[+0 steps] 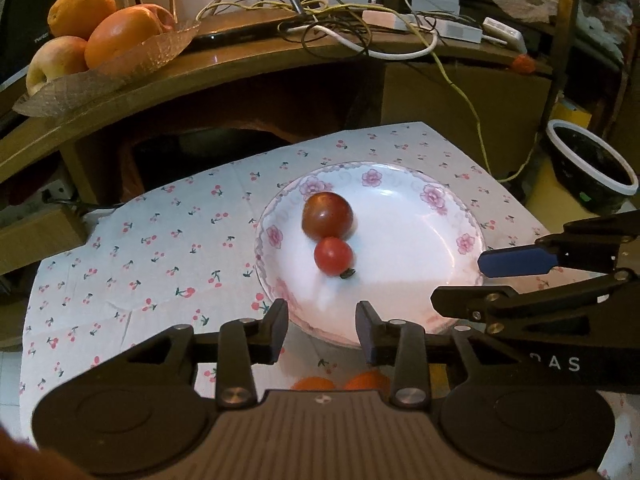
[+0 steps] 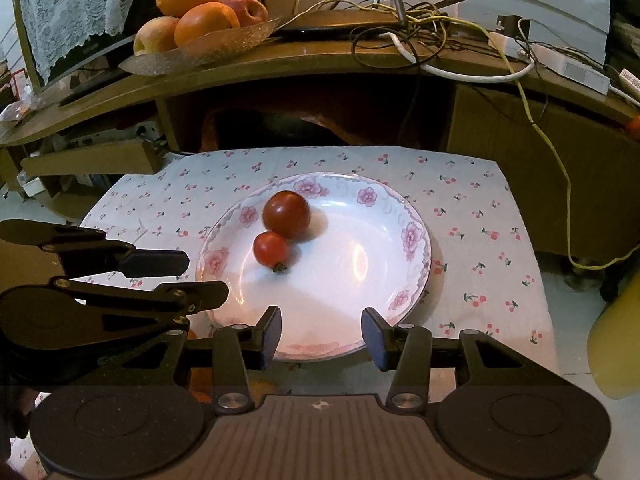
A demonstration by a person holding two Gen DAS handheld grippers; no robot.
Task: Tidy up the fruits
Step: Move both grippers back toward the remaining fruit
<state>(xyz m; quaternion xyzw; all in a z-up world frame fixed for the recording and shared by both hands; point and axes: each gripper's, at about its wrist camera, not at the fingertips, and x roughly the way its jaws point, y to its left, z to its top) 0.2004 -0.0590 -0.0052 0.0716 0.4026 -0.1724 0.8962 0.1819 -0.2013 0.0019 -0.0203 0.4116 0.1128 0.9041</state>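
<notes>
A white plate with pink flowers (image 1: 432, 208) (image 2: 384, 248) sits on a cherry-print cloth. On it lie a large dark red tomato (image 1: 328, 215) (image 2: 286, 213) and a small red tomato (image 1: 333, 257) (image 2: 271, 249), touching. My left gripper (image 1: 322, 330) is open and empty at the plate's near rim; it also shows at the left of the right wrist view (image 2: 206, 276). My right gripper (image 2: 322, 334) is open and empty at the near rim; it also shows at the right of the left wrist view (image 1: 460, 280). Two orange fruits (image 1: 340, 383) peek out under my left gripper.
A glass dish (image 1: 152, 56) (image 2: 224, 46) with oranges and apples stands on the wooden shelf behind, beside tangled cables (image 1: 360, 28). A dark bowl with a white rim (image 1: 592, 160) sits at right. A yellow object (image 2: 616, 340) is at the right edge.
</notes>
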